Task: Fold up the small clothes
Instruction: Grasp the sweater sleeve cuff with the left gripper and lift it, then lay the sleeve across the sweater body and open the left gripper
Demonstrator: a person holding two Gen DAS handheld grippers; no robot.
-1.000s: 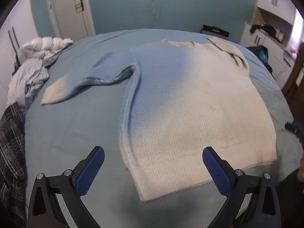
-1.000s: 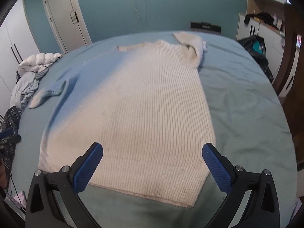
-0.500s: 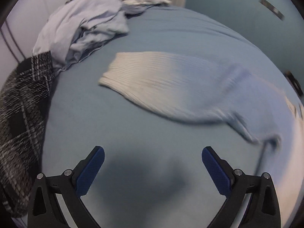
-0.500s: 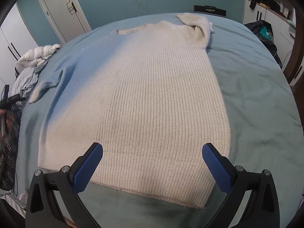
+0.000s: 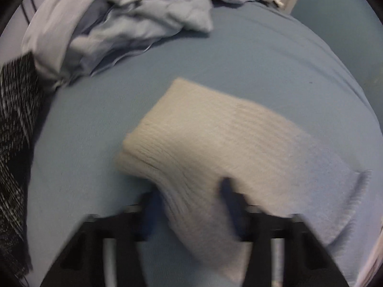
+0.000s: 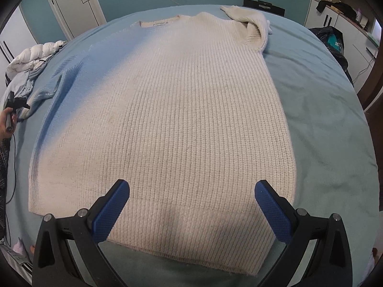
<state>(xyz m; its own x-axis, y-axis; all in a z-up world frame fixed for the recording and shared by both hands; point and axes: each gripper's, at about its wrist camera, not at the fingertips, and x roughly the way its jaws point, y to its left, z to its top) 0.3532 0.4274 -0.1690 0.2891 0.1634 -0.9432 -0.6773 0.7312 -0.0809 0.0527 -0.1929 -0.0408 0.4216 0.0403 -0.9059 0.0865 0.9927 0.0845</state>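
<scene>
A cream knitted sweater (image 6: 182, 110) lies flat on the blue bed (image 6: 323, 110), neck at the far side. Its right sleeve (image 6: 253, 24) is folded over the shoulder. Its left sleeve (image 5: 215, 138) stretches out to the left. My left gripper (image 5: 191, 198) is at the sleeve's cuff end, its fingers closed in on the knit; the view is blurred by motion. It also shows small at the left edge of the right wrist view (image 6: 14, 102). My right gripper (image 6: 191, 201) is open above the sweater's hem, holding nothing.
A heap of pale blue and white clothes (image 5: 115, 21) and a dark checked garment (image 5: 14, 143) lie at the bed's left side. A door (image 6: 71, 2) and white cupboards (image 6: 340, 24) stand behind the bed.
My left gripper has swung left from the sweater's hem to the left sleeve cuff and closed on it. My right gripper has moved in closer over the hem, still open.
</scene>
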